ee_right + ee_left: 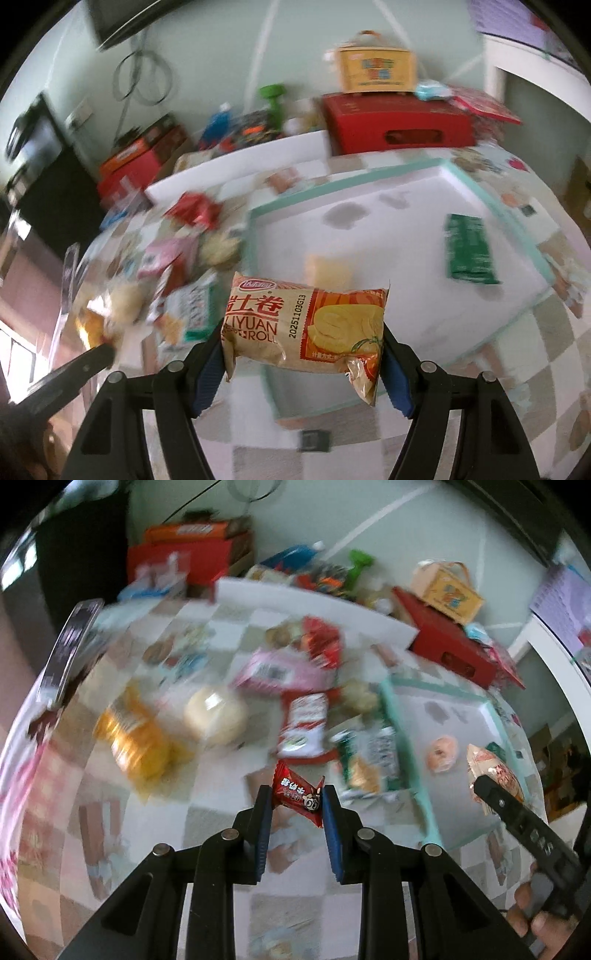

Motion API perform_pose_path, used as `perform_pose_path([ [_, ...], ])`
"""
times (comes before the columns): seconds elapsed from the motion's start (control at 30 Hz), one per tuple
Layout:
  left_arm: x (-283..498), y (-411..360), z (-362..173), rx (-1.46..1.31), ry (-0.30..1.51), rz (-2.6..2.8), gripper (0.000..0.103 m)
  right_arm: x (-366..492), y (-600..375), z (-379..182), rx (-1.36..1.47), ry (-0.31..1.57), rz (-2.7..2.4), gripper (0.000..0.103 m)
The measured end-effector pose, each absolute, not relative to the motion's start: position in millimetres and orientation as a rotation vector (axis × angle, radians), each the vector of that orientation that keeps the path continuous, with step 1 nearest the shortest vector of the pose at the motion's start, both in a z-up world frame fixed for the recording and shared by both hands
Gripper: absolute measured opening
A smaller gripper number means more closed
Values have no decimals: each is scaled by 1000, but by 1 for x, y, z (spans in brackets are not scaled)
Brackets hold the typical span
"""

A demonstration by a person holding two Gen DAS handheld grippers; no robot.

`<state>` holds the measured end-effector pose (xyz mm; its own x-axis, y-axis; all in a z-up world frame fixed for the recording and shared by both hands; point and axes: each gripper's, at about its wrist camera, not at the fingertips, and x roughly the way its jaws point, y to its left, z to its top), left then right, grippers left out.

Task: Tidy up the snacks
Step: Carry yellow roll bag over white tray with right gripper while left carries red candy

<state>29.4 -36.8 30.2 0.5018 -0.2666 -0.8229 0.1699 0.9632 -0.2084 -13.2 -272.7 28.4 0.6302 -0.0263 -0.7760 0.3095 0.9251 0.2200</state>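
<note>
A checkered tablecloth (110, 834) is strewn with snacks. A small red candy (298, 798) is pinched in the left gripper (297, 805); a Swiss-roll packet (306, 325) is clamped in the right gripper (303, 354) above the mint-rimmed tray (491, 210). Slippage is judged possible, the candy being gripped only by its wrapper.

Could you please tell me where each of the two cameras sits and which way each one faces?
Left wrist: it sits on the left tool, looking down along its fingers at the snack pile; the tool pinches a small red candy wrapper; the right tool and fingers show at the right.
Right wrist: it sits on the right tool, looking down over the white mint-rimmed tray; the tool grips a tan and orange Swiss roll packet.
Shared: tray, red cardboard box, yellow carton.
</note>
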Motion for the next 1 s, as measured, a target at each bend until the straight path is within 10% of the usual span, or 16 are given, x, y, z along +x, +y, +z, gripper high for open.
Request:
perform_pose_path([
  [1.0,99,-222,10,140,942,-494,28,24,-360,18,371,800,-373,76],
])
